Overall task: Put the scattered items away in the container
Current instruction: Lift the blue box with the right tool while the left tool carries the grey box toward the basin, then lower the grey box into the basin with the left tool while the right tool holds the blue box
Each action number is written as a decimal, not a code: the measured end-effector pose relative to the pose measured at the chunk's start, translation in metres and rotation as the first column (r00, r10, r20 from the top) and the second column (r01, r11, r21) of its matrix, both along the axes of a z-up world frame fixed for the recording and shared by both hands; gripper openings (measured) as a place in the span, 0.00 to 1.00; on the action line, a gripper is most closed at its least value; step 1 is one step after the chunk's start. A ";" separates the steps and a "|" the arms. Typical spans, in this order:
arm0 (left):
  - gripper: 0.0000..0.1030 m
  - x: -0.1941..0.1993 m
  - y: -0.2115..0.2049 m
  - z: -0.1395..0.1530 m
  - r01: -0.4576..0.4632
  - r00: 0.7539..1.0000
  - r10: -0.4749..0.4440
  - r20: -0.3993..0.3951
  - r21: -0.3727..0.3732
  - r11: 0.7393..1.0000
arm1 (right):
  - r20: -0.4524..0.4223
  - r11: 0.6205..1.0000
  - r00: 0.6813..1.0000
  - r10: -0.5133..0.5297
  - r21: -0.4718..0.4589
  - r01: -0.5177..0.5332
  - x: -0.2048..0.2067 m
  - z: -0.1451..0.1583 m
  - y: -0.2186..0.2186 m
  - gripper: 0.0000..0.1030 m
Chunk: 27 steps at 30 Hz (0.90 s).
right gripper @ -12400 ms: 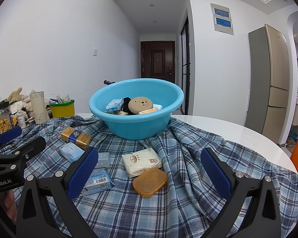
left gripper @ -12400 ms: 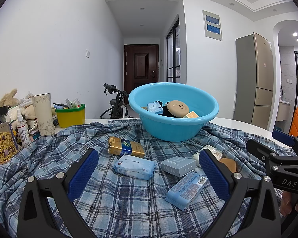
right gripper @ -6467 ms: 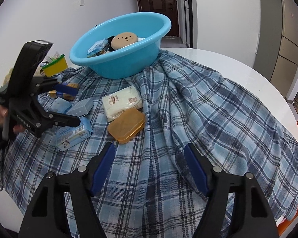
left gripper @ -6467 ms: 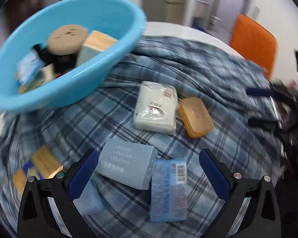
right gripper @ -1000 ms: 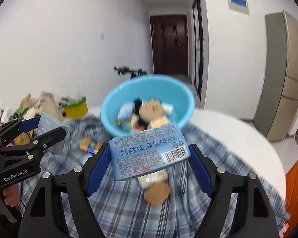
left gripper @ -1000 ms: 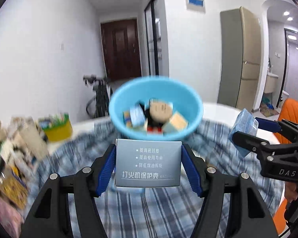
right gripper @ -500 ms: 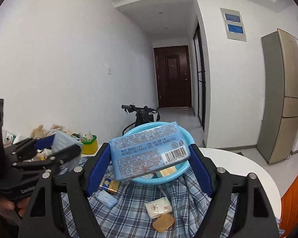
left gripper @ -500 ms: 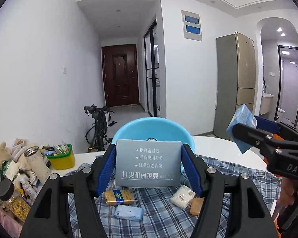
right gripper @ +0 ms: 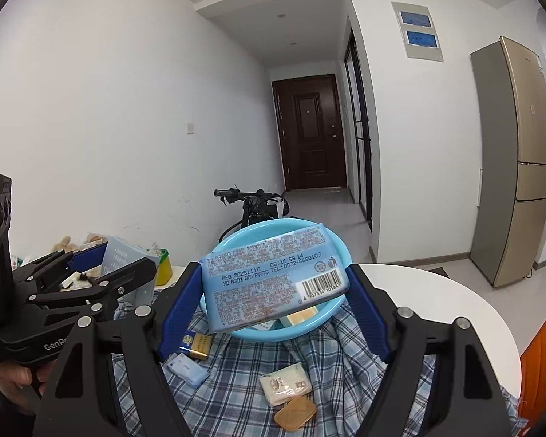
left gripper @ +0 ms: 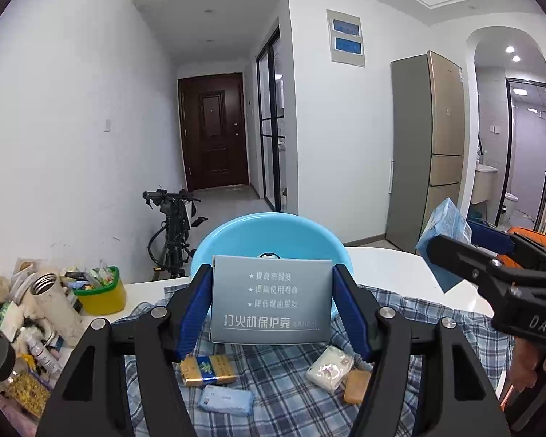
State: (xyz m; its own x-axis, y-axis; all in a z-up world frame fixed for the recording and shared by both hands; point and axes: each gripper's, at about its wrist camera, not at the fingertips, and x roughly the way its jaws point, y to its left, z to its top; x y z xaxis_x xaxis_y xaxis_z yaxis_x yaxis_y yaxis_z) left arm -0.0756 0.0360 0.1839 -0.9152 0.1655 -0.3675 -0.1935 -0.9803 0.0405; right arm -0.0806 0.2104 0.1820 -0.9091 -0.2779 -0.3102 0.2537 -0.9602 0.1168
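My left gripper (left gripper: pixel 272 306) is shut on a grey box (left gripper: pixel 271 300) with white print, held high above the table in front of the blue basin (left gripper: pixel 236 236). My right gripper (right gripper: pixel 275 291) is shut on a blue wipes pack (right gripper: pixel 273 280) with a barcode, held above the basin (right gripper: pixel 331 313). Each gripper shows in the other's view: the right gripper (left gripper: pixel 455 251) at the right, the left gripper (right gripper: pixel 102 273) at the left. On the plaid cloth (left gripper: pixel 284 397) lie a gold box (left gripper: pixel 207 369), a blue tissue pack (left gripper: pixel 225 398), a white pack (left gripper: pixel 329 366) and an orange case (left gripper: pixel 356 386).
A yellow-green tub (left gripper: pixel 98 291), a steel cup (left gripper: pixel 51 295), bottles and a jar (left gripper: pixel 3 364) crowd the table's left side. The white round table (right gripper: pixel 455 298) extends right. A scooter (left gripper: pixel 171 225) stands behind it, a fridge (left gripper: pixel 426 145) at the right.
Both grippers have lifted their items and pulled back; the basin and table now look smaller and lower. Over the longer span, each gripper closed on its item from the cloth.
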 end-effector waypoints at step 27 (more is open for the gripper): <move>0.65 -0.244 0.008 -0.003 -0.063 0.987 0.062 0.151 0.002 0.998 | 0.112 0.987 0.987 -0.116 0.120 0.103 -0.184 0.016 -0.025 0.74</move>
State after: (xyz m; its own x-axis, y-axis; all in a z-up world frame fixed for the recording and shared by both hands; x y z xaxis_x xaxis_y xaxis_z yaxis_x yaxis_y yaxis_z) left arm -0.3195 0.0442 0.1811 -0.8582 0.1127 -0.5008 -0.1351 -0.9908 0.0086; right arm -0.2641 0.1853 0.1978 -0.8873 -0.1357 -0.4408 0.1372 -0.9901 0.0287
